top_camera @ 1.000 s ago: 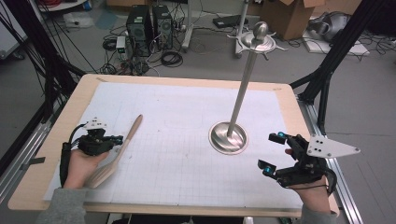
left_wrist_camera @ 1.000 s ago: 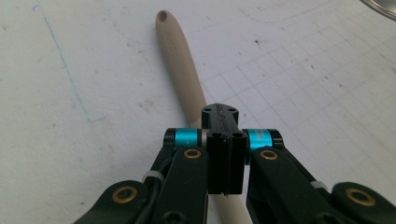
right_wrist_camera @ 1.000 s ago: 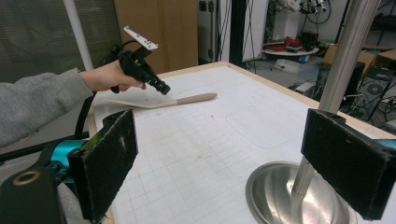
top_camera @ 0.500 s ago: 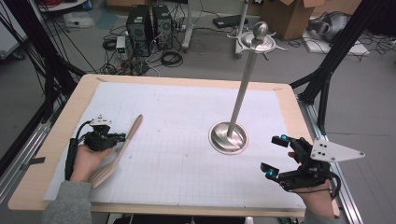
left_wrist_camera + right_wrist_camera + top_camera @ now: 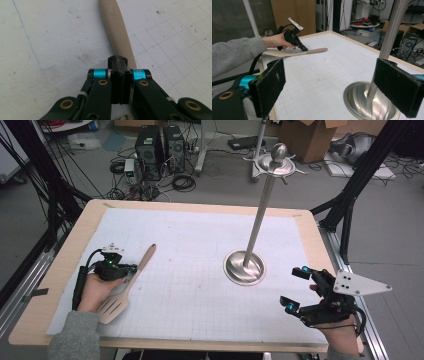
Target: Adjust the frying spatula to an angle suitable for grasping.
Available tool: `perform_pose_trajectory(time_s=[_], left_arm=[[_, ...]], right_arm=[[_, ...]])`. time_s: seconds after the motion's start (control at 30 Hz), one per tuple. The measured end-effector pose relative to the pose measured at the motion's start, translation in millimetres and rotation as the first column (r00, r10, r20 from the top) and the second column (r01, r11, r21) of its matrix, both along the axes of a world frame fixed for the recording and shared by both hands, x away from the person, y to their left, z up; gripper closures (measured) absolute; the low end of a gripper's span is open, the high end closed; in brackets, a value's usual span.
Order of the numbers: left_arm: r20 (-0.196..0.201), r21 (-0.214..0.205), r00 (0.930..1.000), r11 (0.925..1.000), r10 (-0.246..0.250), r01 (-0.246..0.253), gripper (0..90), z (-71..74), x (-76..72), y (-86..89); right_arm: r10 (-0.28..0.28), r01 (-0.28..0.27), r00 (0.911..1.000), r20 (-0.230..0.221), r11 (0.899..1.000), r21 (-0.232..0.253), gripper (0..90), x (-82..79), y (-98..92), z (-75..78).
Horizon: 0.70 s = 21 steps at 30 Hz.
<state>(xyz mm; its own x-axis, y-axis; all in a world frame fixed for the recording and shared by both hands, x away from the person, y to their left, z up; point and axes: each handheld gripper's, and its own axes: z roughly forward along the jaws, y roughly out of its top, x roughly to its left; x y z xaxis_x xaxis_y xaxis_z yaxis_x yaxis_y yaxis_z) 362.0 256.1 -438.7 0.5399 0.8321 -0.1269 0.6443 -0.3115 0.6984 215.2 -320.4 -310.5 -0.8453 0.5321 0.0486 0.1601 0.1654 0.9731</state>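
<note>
Spatula (image 5: 127,282), wooden: handle clenched in my left gripper (image 5: 120,75), well left of the steel stand (image 5: 255,235). My right gripper (image 5: 296,289) released. Risk: pivoting, slipping.

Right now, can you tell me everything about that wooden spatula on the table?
The wooden spatula looks like pale, smooth wood. It has a long narrow handle with tiny lettering near its tip and a wide slotted blade at the end nearest the person. It lies flat on the white gridded mat, at the table's left side, handle pointing away. The left gripper sits over the handle with its jaws together; whether it pinches the handle is hard to tell.
</note>
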Motion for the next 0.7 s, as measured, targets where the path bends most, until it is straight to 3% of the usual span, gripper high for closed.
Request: perform_pose_trajectory(time_s=[0.13,0.37,0.7], left_arm=[[0.003,0.003,1.0000,1.0000,-0.008,0.008,89.8,0.0,0.1,-0.7],[0.013,0.042,0.9986,0.9978,-0.051,0.051,89.8,2.0,1.3,-6.6],[0.027,0.078,0.9927,0.9903,-0.118,0.116,89.8,3.1,3.9,-17.9]], right_arm=[[0.000,0.000,1.0000,-0.002,1.000,-0.004,9.7,0.6,0.4,-0.6],[0.001,-0.001,0.9999,-0.010,1.000,-0.004,9.7,0.1,0.9,-0.9],[-0.001,0.001,0.9999,-0.012,1.000,-0.011,9.7,1.0,2.6,-1.9]])
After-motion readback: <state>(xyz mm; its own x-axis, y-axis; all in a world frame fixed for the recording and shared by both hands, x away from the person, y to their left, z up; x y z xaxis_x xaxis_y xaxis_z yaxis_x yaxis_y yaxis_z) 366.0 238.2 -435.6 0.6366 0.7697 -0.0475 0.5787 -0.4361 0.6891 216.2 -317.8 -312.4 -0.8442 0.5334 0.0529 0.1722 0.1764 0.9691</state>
